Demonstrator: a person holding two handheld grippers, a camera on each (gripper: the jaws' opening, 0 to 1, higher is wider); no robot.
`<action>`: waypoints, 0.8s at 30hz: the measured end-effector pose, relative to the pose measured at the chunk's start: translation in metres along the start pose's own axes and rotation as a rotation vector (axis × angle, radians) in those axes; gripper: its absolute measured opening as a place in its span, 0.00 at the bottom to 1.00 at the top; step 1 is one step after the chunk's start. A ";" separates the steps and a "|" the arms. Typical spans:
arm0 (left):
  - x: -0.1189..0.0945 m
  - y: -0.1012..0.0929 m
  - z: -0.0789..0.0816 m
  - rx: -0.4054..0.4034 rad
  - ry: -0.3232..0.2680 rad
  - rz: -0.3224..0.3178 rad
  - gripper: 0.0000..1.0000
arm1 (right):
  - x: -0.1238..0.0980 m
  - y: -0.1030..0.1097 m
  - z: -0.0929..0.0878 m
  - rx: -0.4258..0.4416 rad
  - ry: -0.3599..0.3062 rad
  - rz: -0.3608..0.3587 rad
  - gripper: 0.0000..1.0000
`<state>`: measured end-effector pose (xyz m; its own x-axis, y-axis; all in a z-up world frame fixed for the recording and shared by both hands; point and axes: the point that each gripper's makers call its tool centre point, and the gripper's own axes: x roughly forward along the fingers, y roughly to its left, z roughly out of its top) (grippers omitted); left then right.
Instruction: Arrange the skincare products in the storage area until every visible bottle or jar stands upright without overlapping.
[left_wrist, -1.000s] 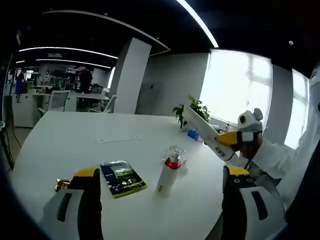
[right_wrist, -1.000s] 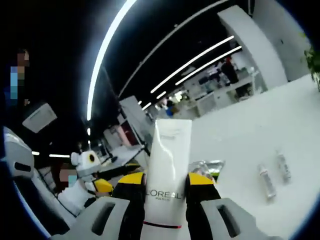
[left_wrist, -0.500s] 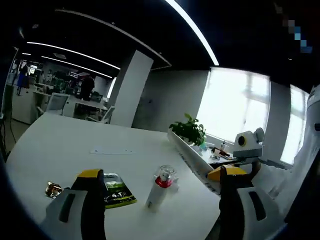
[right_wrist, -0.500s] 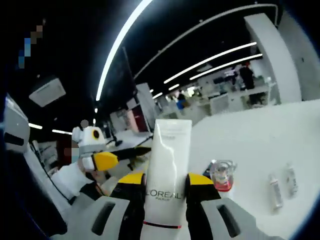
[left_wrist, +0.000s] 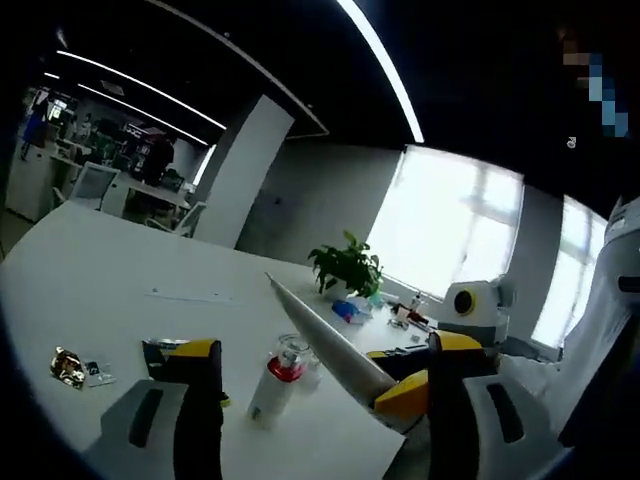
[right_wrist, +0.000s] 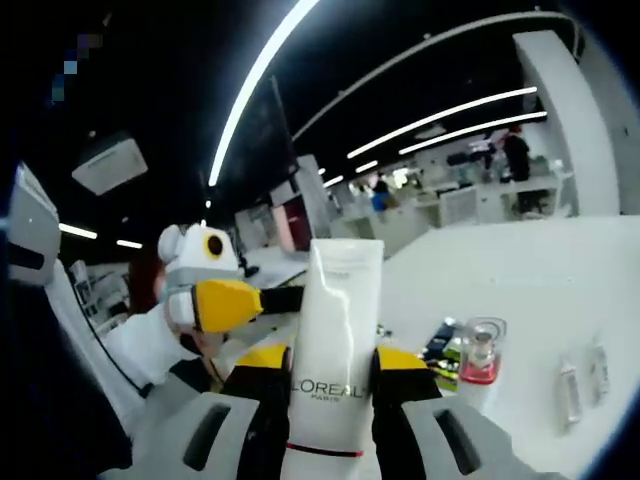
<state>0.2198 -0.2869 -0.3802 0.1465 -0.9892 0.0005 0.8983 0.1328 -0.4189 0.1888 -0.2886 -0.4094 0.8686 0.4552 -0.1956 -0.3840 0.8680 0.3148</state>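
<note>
L'ORÉAL PARIS tube (right_wrist: 335, 350), white with a red band near its base, is clenched between the right gripper (right_wrist: 330, 385) jaws, raised above the white table (right_wrist: 560, 270). Beside the tube, a red-collared bottle (right_wrist: 480, 365) stands upright. The left gripper (left_wrist: 315, 400) jaws are spread, holding nothing.

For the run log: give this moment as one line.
right tongs: shut on tube | left tongs: open, empty | bottle: upright on table | tube: raised off table
</note>
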 end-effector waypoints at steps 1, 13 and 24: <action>0.001 0.000 -0.001 0.001 0.002 -0.002 0.78 | 0.000 0.001 0.000 0.000 0.002 0.003 0.23; 0.006 -0.009 -0.009 -0.007 0.017 -0.051 0.69 | 0.009 0.007 -0.007 -0.032 0.031 0.012 0.23; 0.009 -0.012 -0.009 -0.012 0.009 -0.068 0.73 | 0.012 0.010 -0.012 -0.044 0.051 0.019 0.24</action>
<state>0.2066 -0.2981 -0.3832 0.0816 -0.9964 0.0215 0.9009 0.0646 -0.4293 0.1914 -0.2724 -0.4200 0.8444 0.4802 -0.2373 -0.4148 0.8665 0.2776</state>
